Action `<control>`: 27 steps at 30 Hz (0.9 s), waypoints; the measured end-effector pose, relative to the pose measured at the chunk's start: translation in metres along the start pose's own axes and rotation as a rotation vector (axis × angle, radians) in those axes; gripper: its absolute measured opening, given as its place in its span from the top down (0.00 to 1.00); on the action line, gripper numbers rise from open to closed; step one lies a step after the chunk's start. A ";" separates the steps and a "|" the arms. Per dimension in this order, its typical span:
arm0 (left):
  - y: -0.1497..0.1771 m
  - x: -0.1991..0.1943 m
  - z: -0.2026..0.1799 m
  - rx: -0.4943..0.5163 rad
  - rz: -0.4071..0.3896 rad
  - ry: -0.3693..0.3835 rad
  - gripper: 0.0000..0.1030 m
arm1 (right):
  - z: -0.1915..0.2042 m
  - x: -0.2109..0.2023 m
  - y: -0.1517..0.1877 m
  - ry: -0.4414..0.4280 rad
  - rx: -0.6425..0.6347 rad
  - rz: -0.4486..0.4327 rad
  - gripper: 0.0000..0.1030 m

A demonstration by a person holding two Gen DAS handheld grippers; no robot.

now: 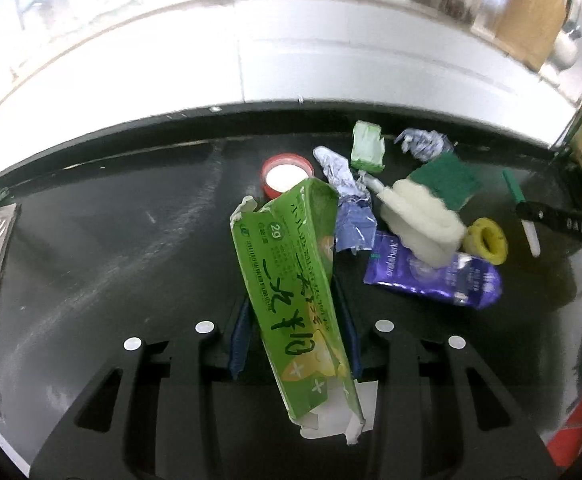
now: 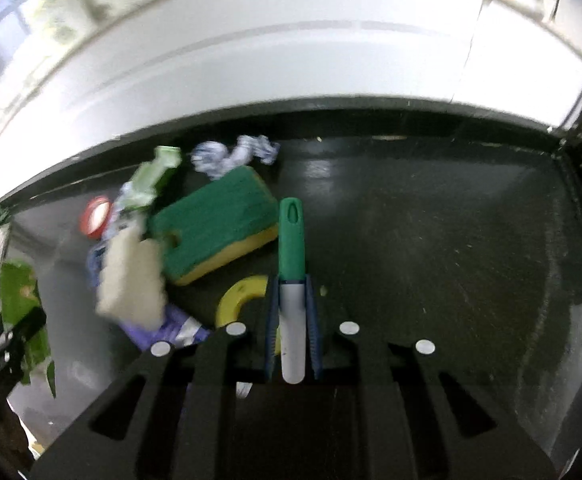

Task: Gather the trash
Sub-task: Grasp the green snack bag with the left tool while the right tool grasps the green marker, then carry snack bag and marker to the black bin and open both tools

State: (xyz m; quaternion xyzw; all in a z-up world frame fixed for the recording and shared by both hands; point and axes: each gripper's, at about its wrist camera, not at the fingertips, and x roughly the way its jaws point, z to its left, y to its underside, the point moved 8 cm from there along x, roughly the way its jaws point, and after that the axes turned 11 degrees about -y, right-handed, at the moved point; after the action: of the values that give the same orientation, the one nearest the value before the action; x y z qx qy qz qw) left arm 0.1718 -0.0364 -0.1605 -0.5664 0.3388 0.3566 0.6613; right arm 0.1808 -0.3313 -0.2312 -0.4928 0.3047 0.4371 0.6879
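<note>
- One green carton point(image 1: 291, 292) is counted.
- One marker point(image 2: 291, 280) is seen.
- One sponge point(image 2: 215, 224) is seen.
- Two tape rolls are counted: red point(image 1: 287, 174) and yellow point(image 1: 487, 240).
- One purple pouch point(image 1: 431, 276) is counted.
- One white pad point(image 1: 419, 220) is seen.
- Two grippers are counted: left point(image 1: 295, 332), right point(image 2: 293, 332).

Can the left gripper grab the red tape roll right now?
Probably not: the left gripper is shut on the green carton, which also juts out in front of the red tape roll.
</note>
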 end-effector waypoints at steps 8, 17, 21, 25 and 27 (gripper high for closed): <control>0.027 -0.073 0.043 -0.128 -0.102 0.084 0.64 | 0.060 -0.073 0.044 -0.081 -0.081 -0.061 0.86; 0.071 -0.094 0.078 -0.179 -0.091 0.075 0.64 | 0.126 -0.098 0.093 -0.146 -0.177 -0.027 0.86; 0.092 -0.104 0.098 -0.189 -0.090 0.030 0.64 | 0.158 -0.097 0.107 -0.177 -0.219 -0.012 0.86; 0.117 -0.117 0.132 -0.220 -0.096 -0.042 0.64 | 0.207 -0.089 0.118 -0.240 -0.302 0.018 0.86; 0.137 -0.124 0.158 -0.258 -0.087 -0.091 0.64 | 0.250 -0.081 0.131 -0.300 -0.382 0.049 0.86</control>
State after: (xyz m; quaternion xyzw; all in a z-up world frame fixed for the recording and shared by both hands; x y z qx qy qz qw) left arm -0.0024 0.1239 -0.1037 -0.6440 0.2348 0.3936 0.6125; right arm 0.0246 -0.1027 -0.1344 -0.5358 0.1230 0.5718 0.6090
